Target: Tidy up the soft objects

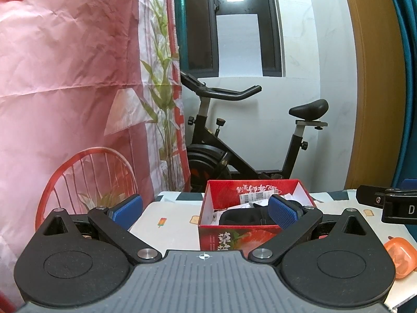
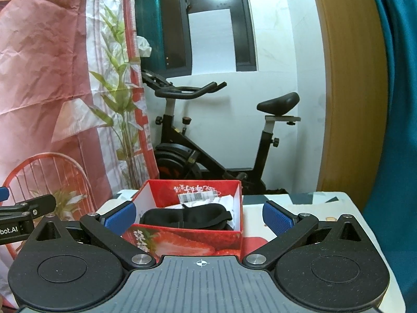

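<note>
- Black soft item (image 2: 186, 219): a dark padded fabric piece, like an eye mask or strap, lies inside the red box (image 2: 182, 242); in the left wrist view it shows again (image 1: 241, 216), partly hidden behind one blue pad.
- Red box: an open carton printed with strawberries and white characters, standing on the table (image 2: 307, 203) at 12 o'clock of both cameras. White crumpled paper (image 2: 224, 199) and a barcode label (image 2: 196, 196) sit at the box's far inner wall, behind the black item.
- Left gripper (image 1: 206, 212): jaws spread wide, nothing between them; its blue pads (image 1: 127, 210) stand apart, the right-hand one overlapping the box's near right corner in this view.
- Right gripper (image 2: 199, 217): jaws likewise spread wide and empty, flanking the box at 10 and 2 o'clock. The left gripper's black body shows at 9 o'clock of this view.
- Orange translucent object (image 1: 400, 257): rests on the table at 4 o'clock of the left wrist view, well apart from the box; what it is cannot be told.
- Table: covered by a pale cloth with small printed motifs.
- Exercise bike (image 2: 208, 140): black, standing behind the table against a white wall.
- Printed backdrop (image 1: 65, 78): creased pink sheet with a red chair and green plant, at 9 to 11 o'clock.
</note>
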A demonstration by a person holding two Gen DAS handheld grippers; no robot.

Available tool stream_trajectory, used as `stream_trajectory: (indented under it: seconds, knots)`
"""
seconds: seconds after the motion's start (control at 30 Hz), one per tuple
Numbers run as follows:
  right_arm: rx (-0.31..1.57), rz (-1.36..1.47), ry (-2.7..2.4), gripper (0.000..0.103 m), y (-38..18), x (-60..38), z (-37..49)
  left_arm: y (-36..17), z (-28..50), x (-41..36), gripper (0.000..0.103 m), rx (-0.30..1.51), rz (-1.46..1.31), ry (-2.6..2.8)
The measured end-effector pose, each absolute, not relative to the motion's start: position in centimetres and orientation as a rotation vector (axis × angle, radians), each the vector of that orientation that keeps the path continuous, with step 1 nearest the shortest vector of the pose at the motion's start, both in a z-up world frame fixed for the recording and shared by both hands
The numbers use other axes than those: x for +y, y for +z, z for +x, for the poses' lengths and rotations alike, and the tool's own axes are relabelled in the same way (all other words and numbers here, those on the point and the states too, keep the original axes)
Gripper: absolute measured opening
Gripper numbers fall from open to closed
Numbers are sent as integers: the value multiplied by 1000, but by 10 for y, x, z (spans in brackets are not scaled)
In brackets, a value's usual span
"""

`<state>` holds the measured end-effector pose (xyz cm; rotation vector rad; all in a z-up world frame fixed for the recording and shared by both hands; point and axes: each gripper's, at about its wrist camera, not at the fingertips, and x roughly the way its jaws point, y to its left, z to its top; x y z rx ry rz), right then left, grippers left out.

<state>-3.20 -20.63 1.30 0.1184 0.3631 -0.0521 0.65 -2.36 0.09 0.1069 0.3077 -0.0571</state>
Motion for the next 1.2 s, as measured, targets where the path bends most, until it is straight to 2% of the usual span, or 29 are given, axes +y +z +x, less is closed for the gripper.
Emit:
stream_trajectory:
  seconds: [1.2]
  knots:
    - [366,117,-52,103,8,-210,-32,-1,8,-23,103,319,103,-62]
